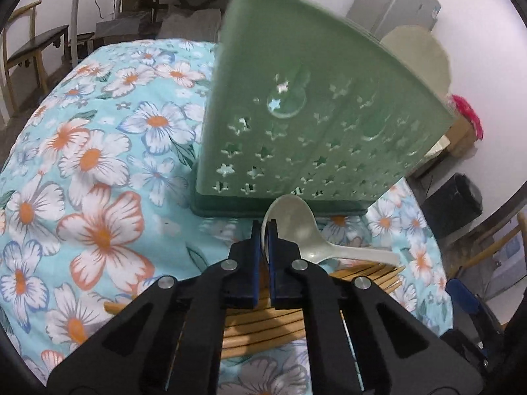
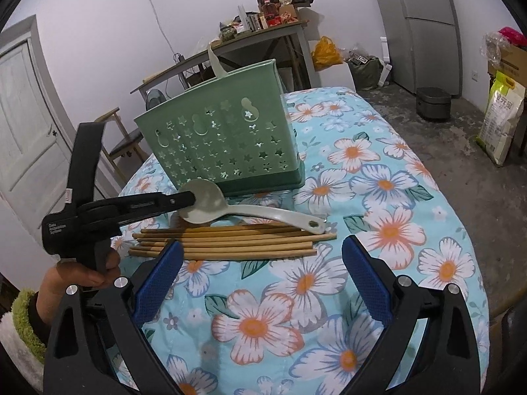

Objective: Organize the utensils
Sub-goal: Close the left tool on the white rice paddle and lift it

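Note:
A pale green spoon (image 1: 296,230) lies in front of the green perforated utensil holder (image 1: 313,115), its handle resting on several wooden chopsticks (image 1: 263,326). My left gripper (image 1: 263,227) is shut on the rim of the spoon's bowl. In the right wrist view the left gripper (image 2: 192,199) pinches the spoon (image 2: 210,205) at its bowl, just above the chopsticks (image 2: 230,242). The holder (image 2: 217,141) stands behind, with another spoon handle (image 2: 215,64) sticking out of it. My right gripper (image 2: 262,256) is open and empty, just short of the chopsticks.
The table has a blue floral cloth (image 2: 362,197). Wooden chairs (image 1: 26,49) and a side table (image 2: 230,42) with clutter stand beyond it. A fridge (image 2: 425,26), a rice cooker (image 2: 433,102) and a rice sack (image 2: 500,118) are at the right.

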Tool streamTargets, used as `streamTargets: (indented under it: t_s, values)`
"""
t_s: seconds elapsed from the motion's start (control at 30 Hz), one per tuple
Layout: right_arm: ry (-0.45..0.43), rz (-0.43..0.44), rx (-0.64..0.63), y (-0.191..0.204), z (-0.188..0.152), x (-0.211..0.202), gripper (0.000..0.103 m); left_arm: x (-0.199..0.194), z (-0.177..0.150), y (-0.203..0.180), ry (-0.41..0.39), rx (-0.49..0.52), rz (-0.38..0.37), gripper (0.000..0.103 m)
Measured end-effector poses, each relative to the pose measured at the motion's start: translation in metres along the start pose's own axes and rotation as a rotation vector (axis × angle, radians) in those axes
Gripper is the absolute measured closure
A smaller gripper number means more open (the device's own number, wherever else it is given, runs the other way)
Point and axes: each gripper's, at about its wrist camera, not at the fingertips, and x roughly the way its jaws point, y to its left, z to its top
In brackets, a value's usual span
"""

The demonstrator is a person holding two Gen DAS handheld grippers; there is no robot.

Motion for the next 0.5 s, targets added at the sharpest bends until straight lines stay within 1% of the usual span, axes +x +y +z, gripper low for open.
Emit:
streamTargets:
  t_s: [0.2,0.33,0.4,0.5]
  values:
    - [-0.013,-0.004,-0.007,0.001,0.000,-0.008,0.015,-0.033,-0.003,0.001,-0.089,-0.015,-0.045,0.100]
    - [-0.024,-0.016,-0.032,0.002,-0.001,-0.016,0.018,-0.061,-0.008,0.009,-0.160,-0.023,-0.086,0.100]
    - [-0.023,-0.019,-0.039,0.003,-0.001,-0.016,0.020,-0.071,-0.012,0.013,-0.183,-0.039,-0.089,0.100]
    - [-0.011,-0.019,-0.045,0.005,-0.001,-0.016,0.024,-0.085,-0.014,0.028,-0.198,-0.073,-0.107,0.100]
